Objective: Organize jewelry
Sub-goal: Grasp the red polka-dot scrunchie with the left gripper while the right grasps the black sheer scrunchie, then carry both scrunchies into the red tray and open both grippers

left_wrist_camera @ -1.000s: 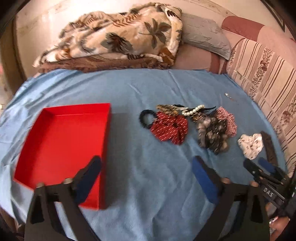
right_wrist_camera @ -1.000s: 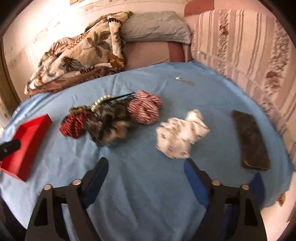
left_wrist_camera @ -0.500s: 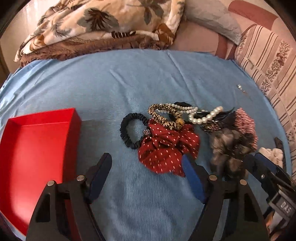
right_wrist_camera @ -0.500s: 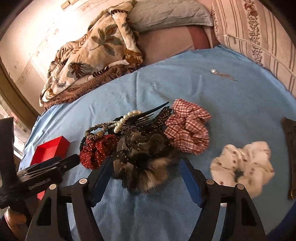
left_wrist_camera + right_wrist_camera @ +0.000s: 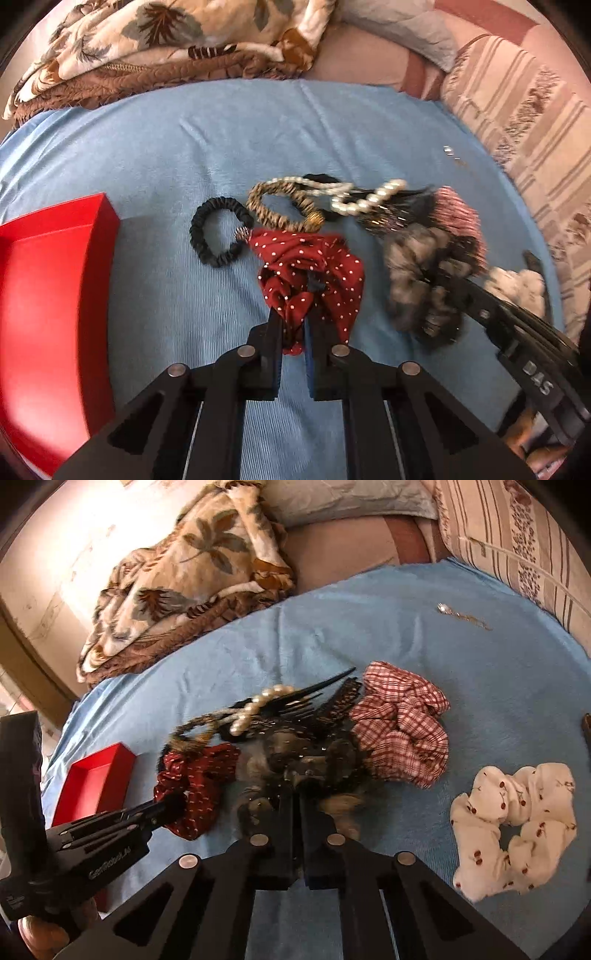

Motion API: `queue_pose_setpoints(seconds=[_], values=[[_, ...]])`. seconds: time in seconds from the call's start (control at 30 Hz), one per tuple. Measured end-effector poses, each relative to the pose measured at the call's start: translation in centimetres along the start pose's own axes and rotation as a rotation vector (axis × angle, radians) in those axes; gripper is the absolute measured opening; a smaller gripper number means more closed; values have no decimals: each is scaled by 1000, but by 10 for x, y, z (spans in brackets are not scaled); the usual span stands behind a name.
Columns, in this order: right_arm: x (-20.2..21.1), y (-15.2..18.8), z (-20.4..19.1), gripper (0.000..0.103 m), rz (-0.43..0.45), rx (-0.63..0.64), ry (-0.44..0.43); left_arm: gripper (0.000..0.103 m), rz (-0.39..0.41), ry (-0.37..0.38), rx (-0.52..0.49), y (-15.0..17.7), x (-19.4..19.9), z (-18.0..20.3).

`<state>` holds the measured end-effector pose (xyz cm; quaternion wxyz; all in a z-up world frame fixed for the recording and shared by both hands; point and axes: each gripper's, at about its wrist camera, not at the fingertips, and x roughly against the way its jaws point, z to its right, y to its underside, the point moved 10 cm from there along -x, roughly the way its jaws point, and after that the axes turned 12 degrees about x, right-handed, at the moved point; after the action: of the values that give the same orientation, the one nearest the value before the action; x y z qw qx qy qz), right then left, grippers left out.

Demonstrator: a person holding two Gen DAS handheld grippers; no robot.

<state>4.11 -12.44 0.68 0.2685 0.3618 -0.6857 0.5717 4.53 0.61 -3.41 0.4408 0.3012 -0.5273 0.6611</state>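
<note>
My left gripper [image 5: 295, 321] is shut on the red polka-dot scrunchie [image 5: 314, 266], which lies on the blue sheet; it also shows in the right wrist view [image 5: 199, 775]. My right gripper [image 5: 297, 801] is shut on the grey-black furry scrunchie [image 5: 288, 753], also in the left wrist view [image 5: 417, 266]. A black scrunchie [image 5: 218, 232], a leopard scrunchie [image 5: 284, 210], a pearl clip [image 5: 365, 199] and a black comb [image 5: 314, 694] lie just beyond. The red box [image 5: 48, 295] stands open at the left.
A red checked scrunchie [image 5: 402, 727] and a white cherry scrunchie [image 5: 517, 823] lie to the right. A small silver chain [image 5: 461, 614] lies farther back. A folded floral blanket [image 5: 192, 572], a pillow [image 5: 351, 498] and striped cushions [image 5: 535, 122] border the sheet.
Both grippers moved forward and down and closed: the left onto the red polka-dot scrunchie, the right onto the furry scrunchie. Both were open half a second ago.
</note>
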Motion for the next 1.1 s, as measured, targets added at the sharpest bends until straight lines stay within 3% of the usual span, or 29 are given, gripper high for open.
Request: queue_pose_setpoints(seconds=[0.3, 0.43, 0.6, 0.83, 1.1], values=[[45, 11, -32, 3, 37, 54, -33, 9, 100, 68, 36, 24, 85, -14], [65, 5, -54, 3, 64, 103, -47, 10, 149, 60, 87, 24, 112, -45], [75, -10, -97, 3, 69, 181, -86, 10, 204, -3, 173, 18, 135, -107], [50, -31, -180, 4, 16, 298, -170, 10, 221, -134, 259, -14, 133, -203], [-37, -52, -270, 4, -87, 388, -248, 10, 172, -206, 349, -49, 95, -282]])
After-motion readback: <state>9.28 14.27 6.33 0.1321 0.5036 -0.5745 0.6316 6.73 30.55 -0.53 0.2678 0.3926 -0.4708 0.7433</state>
